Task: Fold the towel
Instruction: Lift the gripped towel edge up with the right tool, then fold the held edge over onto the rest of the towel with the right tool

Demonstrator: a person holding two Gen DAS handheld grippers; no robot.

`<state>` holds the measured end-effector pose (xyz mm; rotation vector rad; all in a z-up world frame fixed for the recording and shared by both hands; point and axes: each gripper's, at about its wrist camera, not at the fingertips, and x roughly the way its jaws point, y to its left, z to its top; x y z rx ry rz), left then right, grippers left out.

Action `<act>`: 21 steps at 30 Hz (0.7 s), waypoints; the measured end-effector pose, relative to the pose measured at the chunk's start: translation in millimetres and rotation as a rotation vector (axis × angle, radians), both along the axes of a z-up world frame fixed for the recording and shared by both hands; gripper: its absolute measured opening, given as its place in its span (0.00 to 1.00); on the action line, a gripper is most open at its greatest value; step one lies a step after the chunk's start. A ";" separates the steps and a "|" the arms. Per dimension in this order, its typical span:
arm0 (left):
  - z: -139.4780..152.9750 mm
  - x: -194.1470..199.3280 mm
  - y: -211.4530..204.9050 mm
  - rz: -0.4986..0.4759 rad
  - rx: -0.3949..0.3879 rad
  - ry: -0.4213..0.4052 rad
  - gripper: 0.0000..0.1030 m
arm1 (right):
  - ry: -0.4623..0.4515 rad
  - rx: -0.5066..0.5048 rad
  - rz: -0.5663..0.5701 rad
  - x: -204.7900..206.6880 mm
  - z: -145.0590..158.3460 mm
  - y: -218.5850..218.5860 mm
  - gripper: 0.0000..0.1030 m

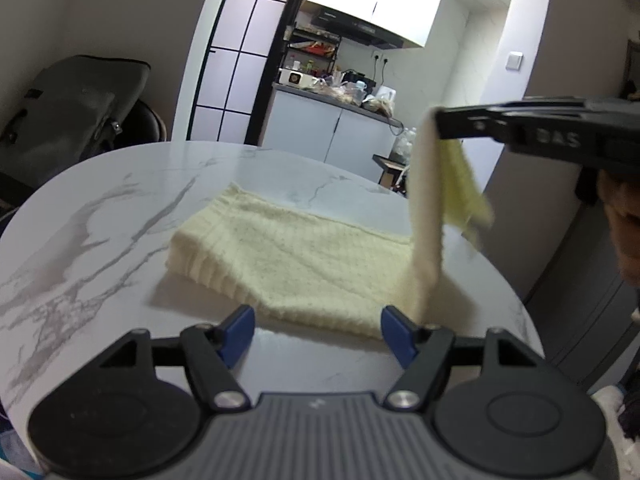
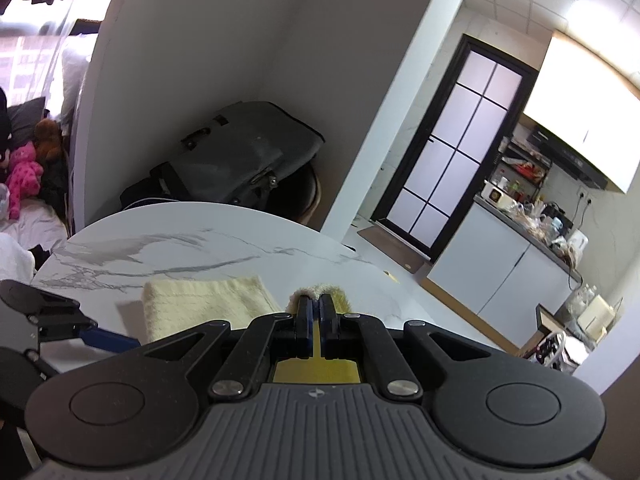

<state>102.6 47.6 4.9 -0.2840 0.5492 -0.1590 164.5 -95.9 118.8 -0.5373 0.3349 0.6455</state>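
A pale yellow towel (image 1: 288, 264) lies folded on the round white marble table (image 1: 100, 240). My left gripper (image 1: 318, 330) is open and empty, its blue pads just short of the towel's near edge. My right gripper (image 1: 440, 124) is shut on the towel's right corner and holds it well above the table, so a strip of cloth hangs down from it. In the right wrist view the right gripper (image 2: 316, 308) pinches the towel corner (image 2: 320, 292), the flat part of the towel (image 2: 204, 304) lies below, and the left gripper (image 2: 92, 336) shows at the left.
A grey bag (image 1: 76, 100) rests on a chair behind the table at the left. A kitchen counter (image 1: 332, 100) with clutter and a black-framed glass door (image 1: 248, 52) stand beyond the table's far edge. The table's right edge (image 1: 516, 296) is near the lifted corner.
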 end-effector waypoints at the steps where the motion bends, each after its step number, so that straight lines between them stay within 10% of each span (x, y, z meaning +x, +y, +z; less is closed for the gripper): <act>1: 0.0 -0.7 2.4 0.003 -0.011 -0.002 0.71 | 0.000 -0.003 0.007 0.1 -0.5 5.9 0.03; 21: -6.1 -10.7 14.4 -0.012 -0.068 -0.039 0.73 | 0.077 -0.081 0.161 -3.2 -27.3 87.6 0.04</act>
